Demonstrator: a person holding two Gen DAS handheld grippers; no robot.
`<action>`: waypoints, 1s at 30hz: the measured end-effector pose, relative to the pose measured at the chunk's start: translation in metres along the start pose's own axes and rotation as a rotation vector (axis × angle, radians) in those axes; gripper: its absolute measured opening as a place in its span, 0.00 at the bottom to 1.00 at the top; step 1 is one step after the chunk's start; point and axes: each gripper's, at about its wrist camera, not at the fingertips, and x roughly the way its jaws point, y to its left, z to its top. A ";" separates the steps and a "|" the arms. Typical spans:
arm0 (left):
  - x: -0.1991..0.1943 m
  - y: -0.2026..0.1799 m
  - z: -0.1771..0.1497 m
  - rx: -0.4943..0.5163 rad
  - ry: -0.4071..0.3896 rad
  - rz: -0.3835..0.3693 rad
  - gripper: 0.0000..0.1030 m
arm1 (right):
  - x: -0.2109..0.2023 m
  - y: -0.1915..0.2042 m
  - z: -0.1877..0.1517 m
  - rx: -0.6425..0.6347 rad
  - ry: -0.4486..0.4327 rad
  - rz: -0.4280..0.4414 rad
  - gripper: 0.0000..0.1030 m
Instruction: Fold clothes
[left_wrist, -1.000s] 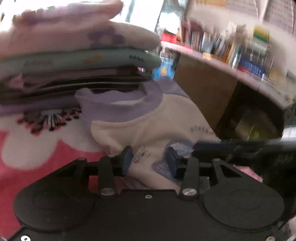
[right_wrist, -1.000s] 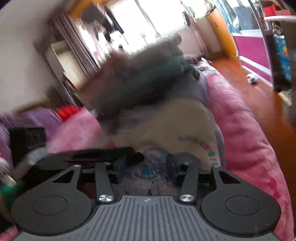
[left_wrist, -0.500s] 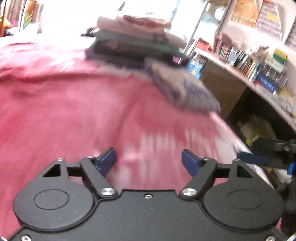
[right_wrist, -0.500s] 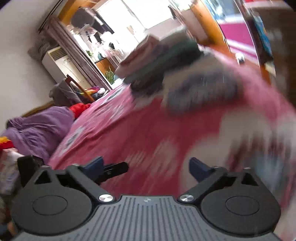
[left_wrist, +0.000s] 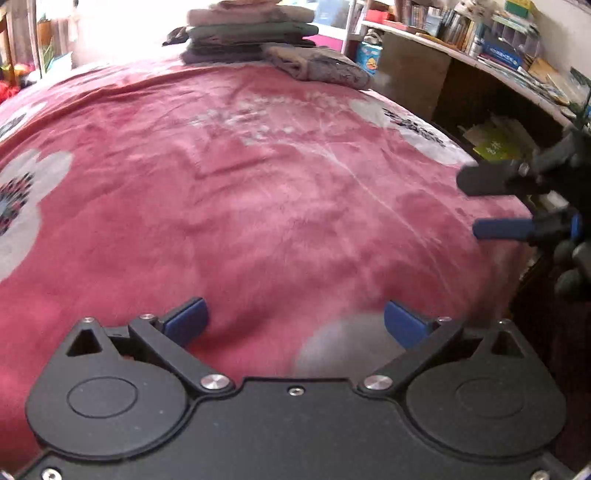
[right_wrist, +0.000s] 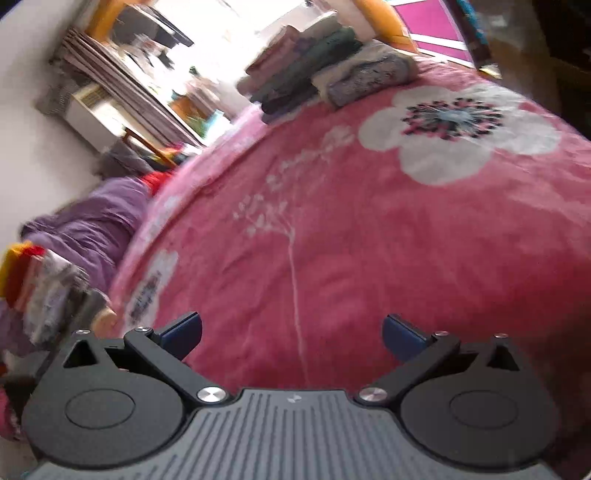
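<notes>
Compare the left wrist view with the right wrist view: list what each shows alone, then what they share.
Left wrist only: the bookshelf along the wall, the open left claw, and the right claw seen from the side at the bed's edge.

Right wrist only: the purple bedding, a wooden chair, and the right claw's open gap from behind.

Both: the pink floral blanket, the stack of folded clothes, and the folded grey garment beside it.

Folded garment (left_wrist: 317, 66) on blanket (left_wrist: 258, 184), touching clothes stack (left_wrist: 247, 33) behind it.
</notes>
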 end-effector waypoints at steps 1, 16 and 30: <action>-0.011 0.002 -0.003 -0.042 -0.006 0.004 0.99 | -0.009 0.008 -0.003 -0.017 0.003 -0.029 1.00; -0.167 -0.018 -0.005 -0.239 -0.297 0.131 0.99 | -0.098 0.142 -0.031 -0.435 -0.126 -0.216 1.00; -0.180 -0.047 0.006 -0.128 -0.282 0.334 0.99 | -0.110 0.163 -0.038 -0.445 -0.086 -0.276 1.00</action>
